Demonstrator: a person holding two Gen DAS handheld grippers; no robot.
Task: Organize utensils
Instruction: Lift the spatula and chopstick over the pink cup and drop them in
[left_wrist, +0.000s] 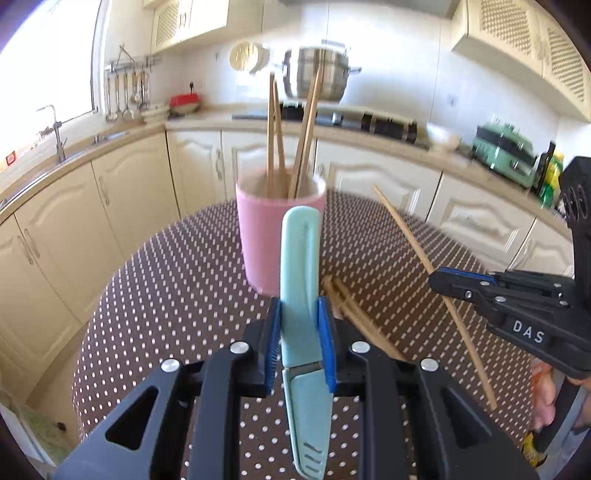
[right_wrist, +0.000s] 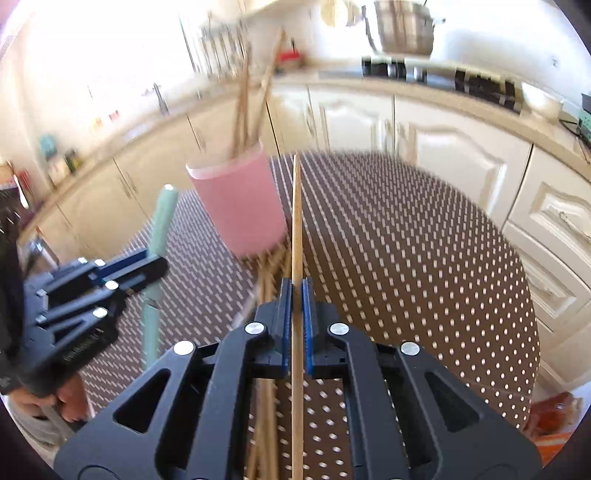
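A pink cup (left_wrist: 275, 236) (right_wrist: 240, 206) stands on the brown dotted table (left_wrist: 166, 295) with several wooden chopsticks upright in it. My left gripper (left_wrist: 300, 325) (right_wrist: 155, 264) is shut on a mint-green sheathed knife (left_wrist: 300, 280) (right_wrist: 157, 254), lifted just in front of the cup. My right gripper (right_wrist: 296, 295) (left_wrist: 441, 280) is shut on a single wooden chopstick (right_wrist: 296, 221) (left_wrist: 428, 266), held above the table to the right of the cup. More loose chopsticks (left_wrist: 354, 317) (right_wrist: 267, 273) lie on the table by the cup's base.
The round table's far edge (right_wrist: 406, 155) curves close behind the cup. Cream cabinets (left_wrist: 122, 206) and a counter with a sink, a stove and a steel pot (left_wrist: 317, 74) run behind. A hand (right_wrist: 68, 402) grips the left tool's handle.
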